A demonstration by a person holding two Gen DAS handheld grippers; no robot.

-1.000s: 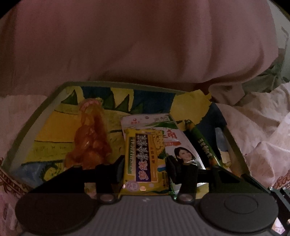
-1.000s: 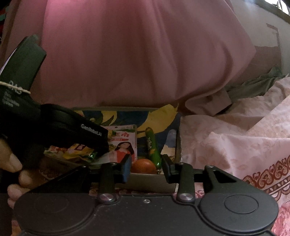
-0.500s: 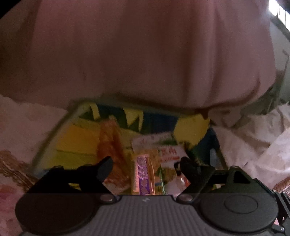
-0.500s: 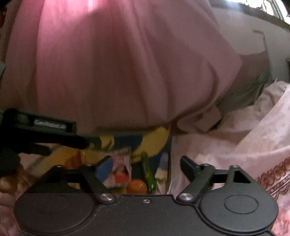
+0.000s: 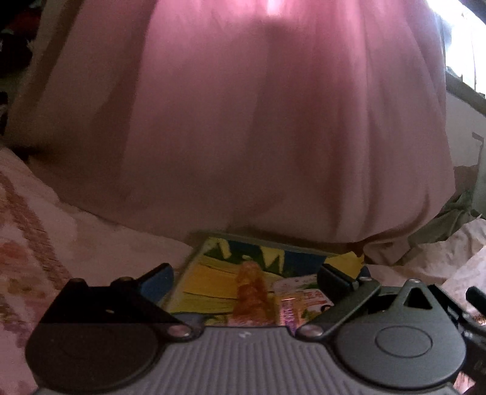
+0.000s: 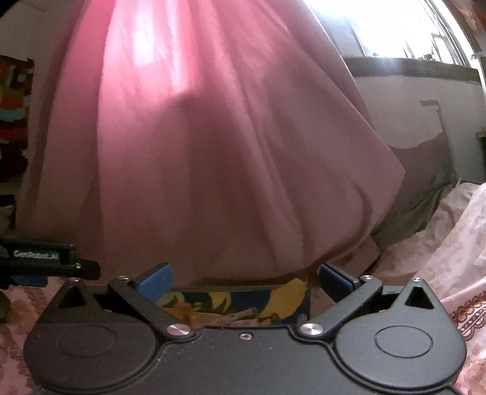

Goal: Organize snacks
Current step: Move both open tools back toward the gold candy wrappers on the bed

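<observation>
The snack tray [image 5: 194, 273] lies on the bedspread [image 5: 91, 243], its far edge tucked right under the hanging curtain [image 5: 273, 136]. Inside it, a clear bag of fried snacks [image 5: 252, 291] lies at centre, with flat snack packets [image 5: 303, 297] just to its right. The left hand-held gripper [image 5: 246, 278] sits at the tray's near side, fingers spread either side of the contents. From the right wrist, the right hand-held gripper [image 6: 244, 278] sits nearer than the tray [image 6: 243, 299], and the left one [image 6: 45, 264] pokes in at far left. Rumpled bedding [image 6: 455, 249] lies off to the right, and a window [image 6: 395, 27] sits high behind the curtain [image 6: 212, 136].
</observation>
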